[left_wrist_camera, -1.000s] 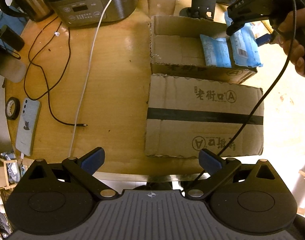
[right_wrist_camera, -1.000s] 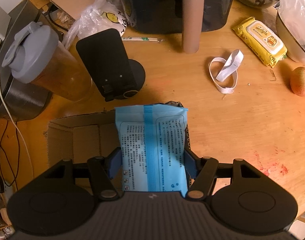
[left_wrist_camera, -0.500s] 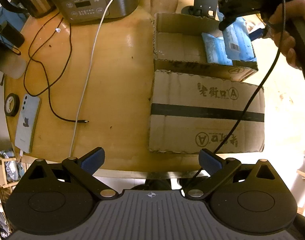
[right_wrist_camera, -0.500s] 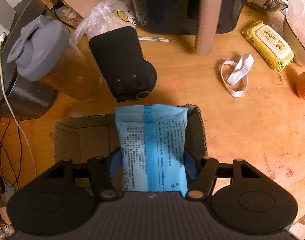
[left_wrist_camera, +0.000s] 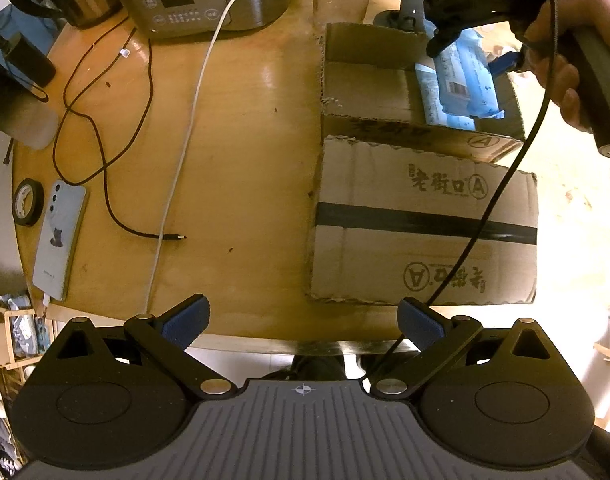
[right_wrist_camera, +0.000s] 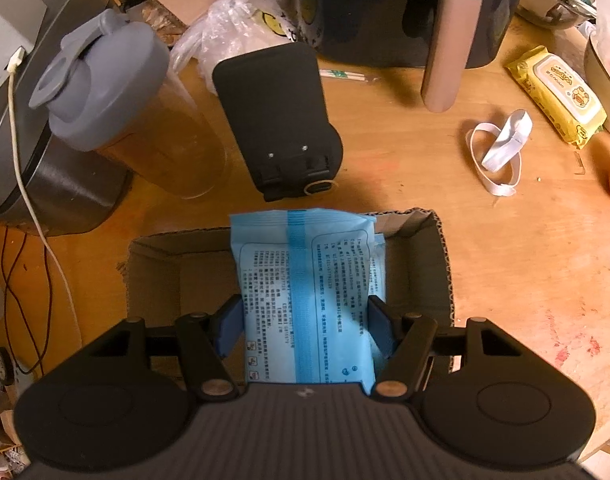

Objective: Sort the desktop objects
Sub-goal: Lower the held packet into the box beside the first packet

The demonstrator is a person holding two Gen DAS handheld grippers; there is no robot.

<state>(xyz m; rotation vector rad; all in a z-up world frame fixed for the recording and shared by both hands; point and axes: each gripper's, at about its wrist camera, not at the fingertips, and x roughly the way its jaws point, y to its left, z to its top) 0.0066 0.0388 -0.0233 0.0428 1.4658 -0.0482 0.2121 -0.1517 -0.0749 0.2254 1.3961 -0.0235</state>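
Blue pack held over the open box.

The right gripper (right_wrist_camera: 305, 316) has its fingers (right_wrist_camera: 227, 326) clamped on a blue pack (right_wrist_camera: 305, 300), which hangs above the open box (right_wrist_camera: 425, 264) near the tabletop's (left_wrist_camera: 245, 140) far edge; another blue pack (left_wrist_camera: 427, 96) lies inside the box. The left gripper (left_wrist_camera: 301, 320) hovers at the near edge, fingers (left_wrist_camera: 185, 320) wide and holding nothing. A closed box (left_wrist_camera: 421, 224) sits just in front of the open one.
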